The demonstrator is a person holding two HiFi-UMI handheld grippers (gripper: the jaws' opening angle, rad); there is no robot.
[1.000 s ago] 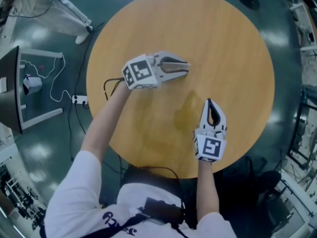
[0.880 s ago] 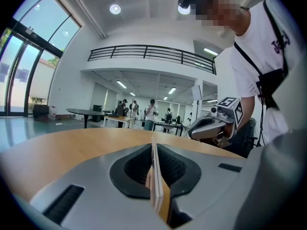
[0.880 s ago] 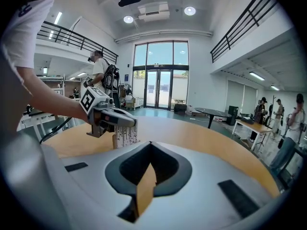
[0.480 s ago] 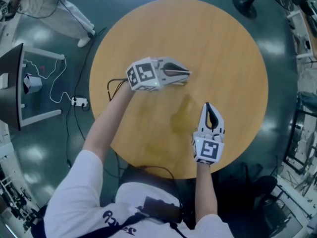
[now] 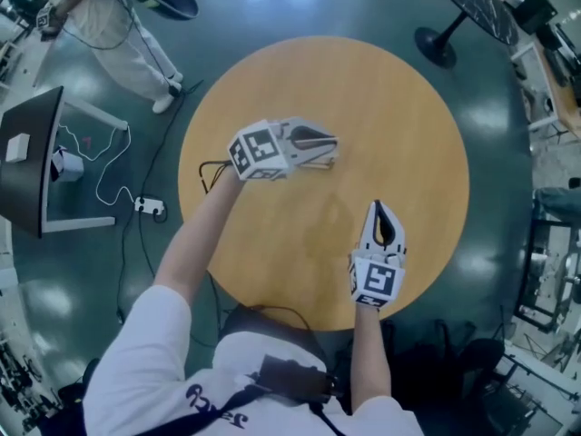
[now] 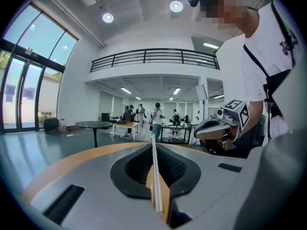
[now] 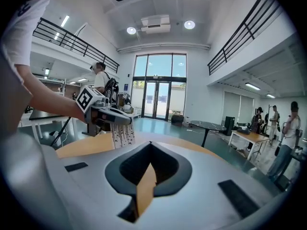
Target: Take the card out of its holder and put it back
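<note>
Gripping a thin white printed card [image 7: 123, 135] edge-on, the left gripper [image 5: 332, 143], whose jaws have just been closing, holds it above the round wooden table [image 5: 408, 125]. The right gripper [image 5: 378, 207] is closed on nothing. With no holder visible, the card seems taken out, and reinsertion would need the holder found.

Card [image 7: 123, 135]: thin, white, rows of dark marks on its face. Pinched edge-on between left claw [image 7: 123, 121] jaws, hanging down below the claw tip.
</note>
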